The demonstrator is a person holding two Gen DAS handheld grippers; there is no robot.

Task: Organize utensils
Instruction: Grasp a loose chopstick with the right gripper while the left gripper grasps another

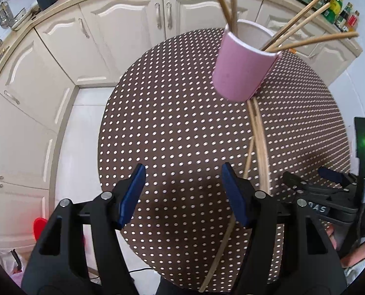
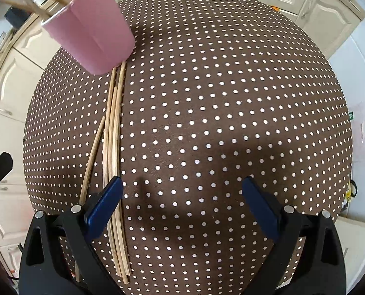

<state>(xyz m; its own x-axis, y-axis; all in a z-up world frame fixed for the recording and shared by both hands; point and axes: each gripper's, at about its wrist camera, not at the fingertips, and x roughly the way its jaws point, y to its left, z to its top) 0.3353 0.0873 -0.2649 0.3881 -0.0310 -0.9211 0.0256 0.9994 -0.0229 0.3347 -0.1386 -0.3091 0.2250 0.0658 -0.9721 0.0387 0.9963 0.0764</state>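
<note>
Loose chopsticks (image 2: pixel 113 147) partly hidden under released left fingers (image 1: pixel 228 196), right fingers (image 2: pixel 258 206) released, pink cup (image 1: pixel 244 71) cropped.

I am looking down on a round table (image 2: pixel 231 98) covered in brown cloth with white dots. A pink cup (image 2: pixel 93 36) stands on it at about eleven o'clock in my right wrist view, with wooden sticks leaning out of its mouth. A bundle of loose chopsticks (image 2: pixel 114 147) lies flat on the cloth, running from the cup's base toward six o'clock.
</note>
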